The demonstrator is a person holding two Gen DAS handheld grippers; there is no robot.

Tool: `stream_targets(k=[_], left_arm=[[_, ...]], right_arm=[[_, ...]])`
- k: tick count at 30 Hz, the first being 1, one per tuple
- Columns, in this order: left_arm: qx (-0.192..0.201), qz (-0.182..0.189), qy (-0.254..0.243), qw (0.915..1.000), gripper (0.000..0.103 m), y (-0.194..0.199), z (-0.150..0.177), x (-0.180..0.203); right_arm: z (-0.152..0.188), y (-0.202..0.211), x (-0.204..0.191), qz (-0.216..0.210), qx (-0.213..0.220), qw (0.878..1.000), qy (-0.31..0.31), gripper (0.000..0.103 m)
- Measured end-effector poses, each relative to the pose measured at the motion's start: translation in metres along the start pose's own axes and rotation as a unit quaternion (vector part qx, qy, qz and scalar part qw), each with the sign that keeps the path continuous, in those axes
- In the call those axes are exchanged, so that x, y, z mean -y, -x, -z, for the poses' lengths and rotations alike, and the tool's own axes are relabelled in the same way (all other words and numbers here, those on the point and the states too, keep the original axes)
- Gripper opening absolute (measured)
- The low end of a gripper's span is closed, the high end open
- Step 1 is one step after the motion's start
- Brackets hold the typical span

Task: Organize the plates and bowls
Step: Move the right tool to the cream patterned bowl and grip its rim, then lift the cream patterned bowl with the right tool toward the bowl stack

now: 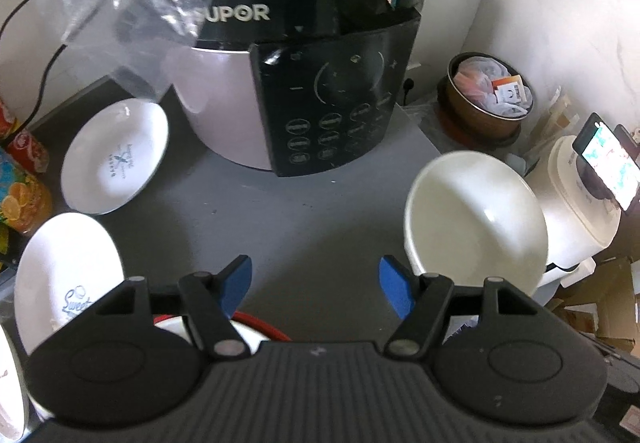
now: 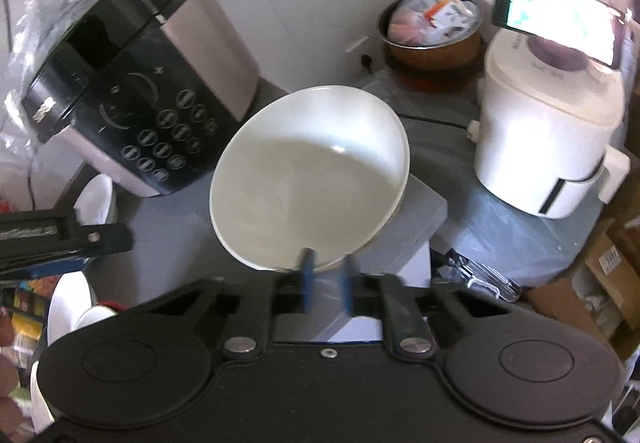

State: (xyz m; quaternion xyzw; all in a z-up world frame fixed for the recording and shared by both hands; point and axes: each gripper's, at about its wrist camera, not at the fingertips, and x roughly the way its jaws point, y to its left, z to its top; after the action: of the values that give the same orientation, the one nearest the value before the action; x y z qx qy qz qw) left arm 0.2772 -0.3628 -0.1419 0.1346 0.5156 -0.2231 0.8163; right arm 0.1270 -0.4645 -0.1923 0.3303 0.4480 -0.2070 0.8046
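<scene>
your right gripper (image 2: 326, 277) has its jaws closed on the near rim of the big white bowl (image 2: 308, 179), one blue finger inside the rim and one outside. the bowl is tilted, its opening turned toward you, and it looks lifted clear of the grey worktop (image 2: 176, 239) rather than resting on it, though the underside is hidden. in the left wrist view the same bowl (image 1: 476, 219) sits at the right, near the worktop's edge.

your left gripper (image 1: 316, 285) hangs over bare worktop with its jaws wide apart and nothing between them. to its left lie two shallow white plates: the far plate (image 1: 114, 157) beside the pressure cooker (image 1: 308, 83), and the near plate (image 1: 66, 275) with blue lettering, apart from each other. under the left gripper a red-rimmed dish (image 1: 256, 329) shows only partly.

as i read it, you are in the carry step: the bowl is picked up and not yet set down. the next move calls for choosing its place, probably a clear patch of worktop or among the dishes at the left, and levelling it before you lower it, since a rim pinch on a tilted bowl can slip. keep it clear of the cooker's front and your left gripper. the free hand could then gather the two plates into a stack.
</scene>
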Motion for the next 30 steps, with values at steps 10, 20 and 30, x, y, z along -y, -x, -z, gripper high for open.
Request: stream_targets(k=[10, 20, 30], left_arm=[[-0.01, 0.015, 0.003, 0.9998, 0.069, -0.018, -0.012, 0.005], [-0.03, 0.047, 0.008, 0.9984, 0.069, -0.049, -0.035, 0.028], [-0.074, 0.037, 0.009, 0.9965, 0.042, -0.087, -0.041, 0.05]], right_arm=[[0.001, 0.007, 0.009, -0.014, 0.002, 0.999, -0.041, 0.025], [-0.019, -0.003, 0.039, -0.045, -0.015, 0.991, -0.127, 0.035], [-0.025, -0.037, 0.052, -0.047, -0.069, 0.977, -0.198, 0.028]])
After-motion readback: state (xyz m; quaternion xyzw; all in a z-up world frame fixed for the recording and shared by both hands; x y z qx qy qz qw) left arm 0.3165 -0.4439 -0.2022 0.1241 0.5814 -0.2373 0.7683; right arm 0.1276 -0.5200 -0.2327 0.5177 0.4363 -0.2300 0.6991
